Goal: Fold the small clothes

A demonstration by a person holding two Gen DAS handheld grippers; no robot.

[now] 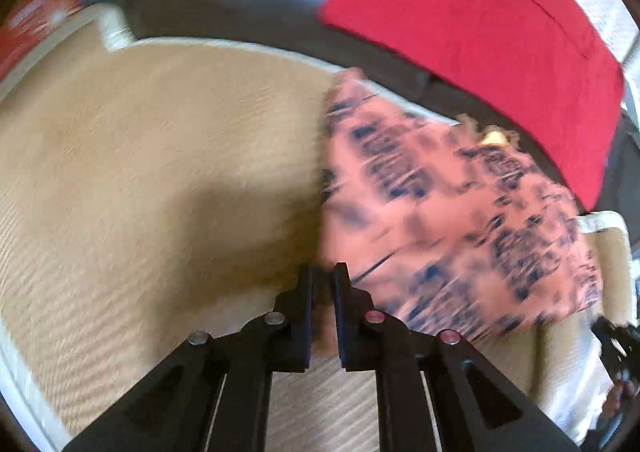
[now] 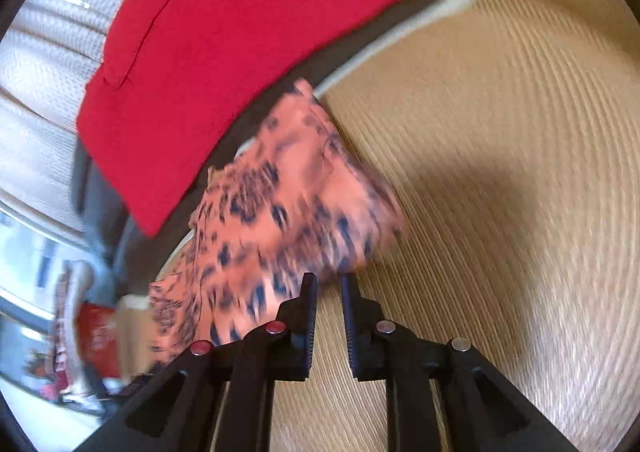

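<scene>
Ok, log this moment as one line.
left gripper: nearly shut, empty | right gripper: nearly shut, empty | patterned orange garment: on table | red cloth: behind

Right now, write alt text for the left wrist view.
The left gripper, jaws nearly shut and holding nothing, hangs over a tan ribbed tabletop beside a blurred orange cloth with dark print. A red fabric piece lies beyond it.

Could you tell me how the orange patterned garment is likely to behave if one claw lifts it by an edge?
The orange patterned garment lies rumpled, so it would probably drape limply. It looks thin, so likely light. It could drag across the table.
</scene>
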